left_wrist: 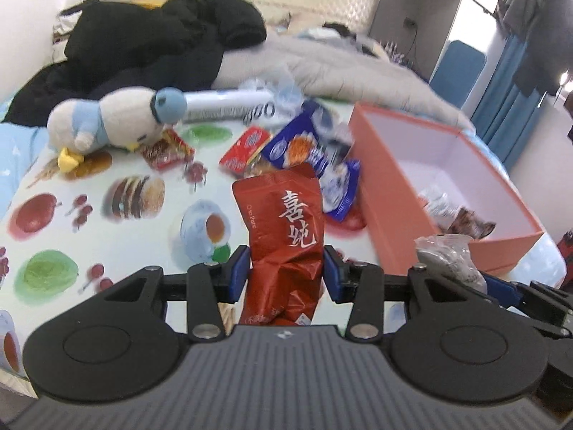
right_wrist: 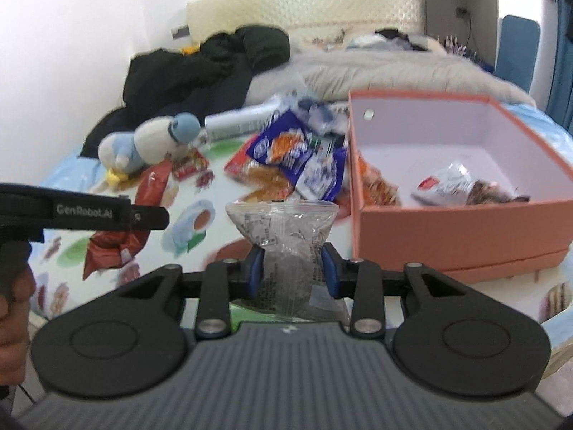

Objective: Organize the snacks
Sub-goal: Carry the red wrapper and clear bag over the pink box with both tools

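Your left gripper point(left_wrist: 286, 272) is clamped on a red snack pouch point(left_wrist: 283, 236) with white characters; the blue pads press its crumpled lower half from both sides and the pouch stands up out of the jaws, clear of the printed cloth point(left_wrist: 107, 215). Your right gripper point(right_wrist: 292, 272) is closed on a clear plastic packet point(right_wrist: 283, 236) with dark print — the packet is pinched at its waist and its sealed top edge flares above the fingers.

Ahead of the right gripper and to its right sits the orange box point(right_wrist: 447, 236), open, with a silver-wrapped snack point(right_wrist: 451, 182) lying inside and an orange-patterned packet point(right_wrist: 376, 182) against its left wall. Straight beyond both grippers lies a heap of loose snacks, blue-and-white bags point(left_wrist: 304, 143) on top — touching the box's left side. Further off to the left, a blue-and-white plush toy point(left_wrist: 114, 122) rests on the cloth beside a small red packet point(left_wrist: 166, 150).
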Motion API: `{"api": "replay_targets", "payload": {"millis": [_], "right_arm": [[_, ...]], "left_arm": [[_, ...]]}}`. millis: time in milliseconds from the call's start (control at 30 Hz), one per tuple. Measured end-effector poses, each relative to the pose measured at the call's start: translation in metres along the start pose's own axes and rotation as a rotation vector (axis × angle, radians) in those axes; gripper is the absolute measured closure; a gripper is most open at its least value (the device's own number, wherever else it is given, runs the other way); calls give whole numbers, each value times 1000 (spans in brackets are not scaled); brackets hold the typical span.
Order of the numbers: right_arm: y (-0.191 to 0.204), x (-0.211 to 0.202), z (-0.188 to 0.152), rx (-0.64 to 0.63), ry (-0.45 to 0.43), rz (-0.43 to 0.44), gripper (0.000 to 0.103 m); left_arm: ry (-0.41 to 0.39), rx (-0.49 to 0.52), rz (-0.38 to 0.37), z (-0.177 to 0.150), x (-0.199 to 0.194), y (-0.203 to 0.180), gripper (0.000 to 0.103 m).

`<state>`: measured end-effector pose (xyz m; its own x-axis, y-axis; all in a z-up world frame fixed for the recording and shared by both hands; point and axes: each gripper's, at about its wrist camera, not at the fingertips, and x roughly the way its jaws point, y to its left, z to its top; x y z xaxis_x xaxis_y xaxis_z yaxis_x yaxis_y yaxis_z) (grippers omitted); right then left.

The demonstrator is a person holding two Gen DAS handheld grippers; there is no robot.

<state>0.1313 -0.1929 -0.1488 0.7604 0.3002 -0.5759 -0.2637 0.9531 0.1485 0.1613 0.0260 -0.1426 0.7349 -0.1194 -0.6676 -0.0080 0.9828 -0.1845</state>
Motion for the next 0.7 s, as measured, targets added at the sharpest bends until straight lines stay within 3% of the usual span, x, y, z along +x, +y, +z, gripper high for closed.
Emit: {"api": "replay_targets", "payload": {"millis": [233,700], "right_arm": [[-8,-42,11,36,-113,-36,65],[-48,-85,7,73,-144,-127,65]], "left_arm": [[-53,25,-51,8,-29,-31,54],[-33,98,-197,2,-37,-106,54]]}}
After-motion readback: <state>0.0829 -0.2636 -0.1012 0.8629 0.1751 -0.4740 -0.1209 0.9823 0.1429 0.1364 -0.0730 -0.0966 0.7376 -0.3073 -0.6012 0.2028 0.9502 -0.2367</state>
